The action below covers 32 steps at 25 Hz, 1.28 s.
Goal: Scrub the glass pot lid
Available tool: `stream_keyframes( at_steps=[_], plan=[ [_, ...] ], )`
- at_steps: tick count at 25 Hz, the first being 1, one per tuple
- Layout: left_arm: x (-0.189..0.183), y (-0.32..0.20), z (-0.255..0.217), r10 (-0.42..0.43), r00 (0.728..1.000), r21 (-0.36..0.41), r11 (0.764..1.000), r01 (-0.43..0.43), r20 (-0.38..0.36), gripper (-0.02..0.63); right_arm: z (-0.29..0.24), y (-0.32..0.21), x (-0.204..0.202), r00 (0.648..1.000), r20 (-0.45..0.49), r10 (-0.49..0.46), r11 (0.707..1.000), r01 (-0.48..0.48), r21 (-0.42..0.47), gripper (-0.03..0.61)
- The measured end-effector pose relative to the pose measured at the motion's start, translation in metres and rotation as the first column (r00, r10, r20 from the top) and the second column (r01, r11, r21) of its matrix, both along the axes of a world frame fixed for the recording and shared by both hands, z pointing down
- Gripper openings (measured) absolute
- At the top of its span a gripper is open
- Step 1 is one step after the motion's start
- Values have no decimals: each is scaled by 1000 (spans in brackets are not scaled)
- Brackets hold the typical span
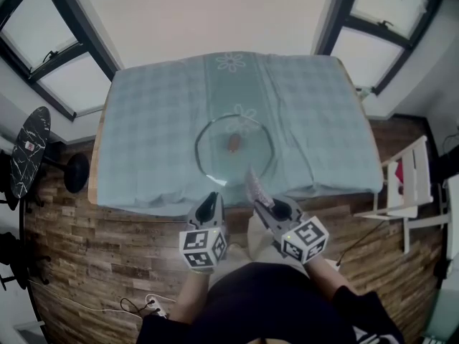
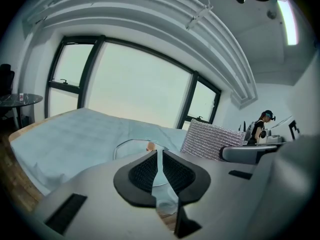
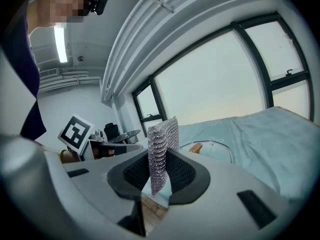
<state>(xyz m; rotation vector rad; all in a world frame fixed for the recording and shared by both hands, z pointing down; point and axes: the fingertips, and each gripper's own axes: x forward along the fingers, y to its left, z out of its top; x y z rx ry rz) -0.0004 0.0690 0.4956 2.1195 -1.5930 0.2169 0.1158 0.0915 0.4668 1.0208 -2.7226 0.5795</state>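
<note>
The glass pot lid [image 1: 234, 147] with its brown knob [image 1: 234, 144] lies flat in the middle of the table's light blue cloth [image 1: 158, 120]. Both grippers hover off the table's near edge, short of the lid. My left gripper [image 1: 210, 199] holds nothing, and only a thin slit shows between its pads [image 2: 145, 171]. Past them lie the lid [image 2: 131, 145] and the knob [image 2: 150, 147]. My right gripper [image 1: 267, 203] is shut on a silver mesh scrubbing pad [image 1: 252, 183], which stands upright between the pads [image 3: 161, 149]. The lid [image 3: 216, 146] lies ahead of it.
A white chair [image 1: 407, 186] stands right of the table. A round dark side table [image 1: 30, 149] stands at the left, and a power strip with cable [image 1: 153, 305] lies on the wooden floor. A person [image 2: 262, 128] stands far off in the left gripper view.
</note>
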Motion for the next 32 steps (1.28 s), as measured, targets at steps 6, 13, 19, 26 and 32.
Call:
stream_keyframes(
  at_steps=[6,13,19,26,32],
  plan=[
    [-2,20,-4,16,1000,-1,1000,-16,14,6,-3,19,-5,1000,-4,-12,1000,12,12,81],
    [-7,36,-1,29,999,-3,1000,-29,30,2,-5,34,-14,999,-36,-31,1000,31,4,81],
    [-6,43,-1,40,999,-12,999,-39,26,2,-5,44,-22,996,-58,-62,998,63,19,80],
    [-10,41,-1,36,999,7,999,-36,7,2,-5,46,-20,997,-67,-32,999,33,16,80],
    [-10,42,-1,46,999,0,999,-46,2,3,-6,46,-17,997,-71,-18,1000,20,18,80]
  ],
)
